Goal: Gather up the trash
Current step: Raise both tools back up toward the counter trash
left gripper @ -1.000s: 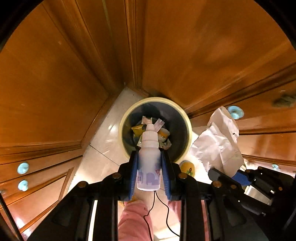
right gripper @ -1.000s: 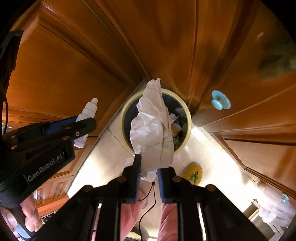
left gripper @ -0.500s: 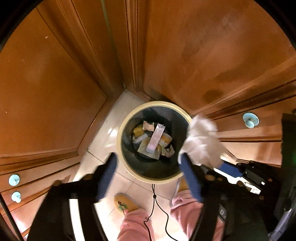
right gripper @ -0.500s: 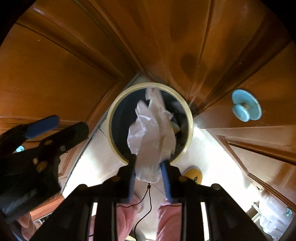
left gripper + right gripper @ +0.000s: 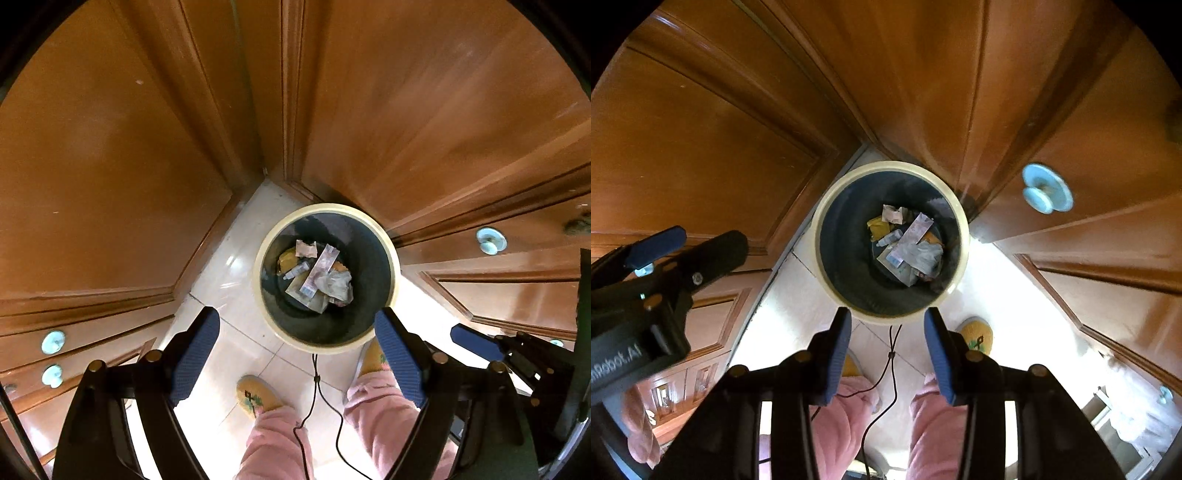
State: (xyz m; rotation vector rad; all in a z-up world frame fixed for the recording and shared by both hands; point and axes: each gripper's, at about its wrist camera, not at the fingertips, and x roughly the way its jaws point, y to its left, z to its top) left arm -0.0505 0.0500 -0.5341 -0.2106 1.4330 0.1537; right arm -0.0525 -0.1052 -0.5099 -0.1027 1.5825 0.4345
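Wooden cupboards [image 5: 110,166] wall in a corner of pale tiled floor [image 5: 236,266], and in that corner stands a round bin [image 5: 394,280] with a cream rim and a dark inside. At its bottom lies a heap of trash: a crumpled white paper [image 5: 338,284] on the right of the heap, a long flat wrapper [image 5: 320,267] lying aslant across the middle, a yellow packet [image 5: 287,260] on the left, a small torn scrap [image 5: 306,249] at the far side, and a little white bottle [image 5: 294,272] lying on its side by the yellow packet.

The left gripper [image 5: 297,350] points straight down over the near rim of the bin. Its jaws are opening, already spread wide, with nothing between them; the trash lies well below and beyond its blue pads.

The right gripper [image 5: 887,343] hangs just beside it, also over the near rim. Its jaws are opening, parted about halfway and empty; the heap lies deep in the bin ahead of its tips.

A person's pink trouser legs [image 5: 273,443] and yellow slippers [image 5: 255,397] stand just short of the bin, with a thin black cable [image 5: 314,384] hanging between them.
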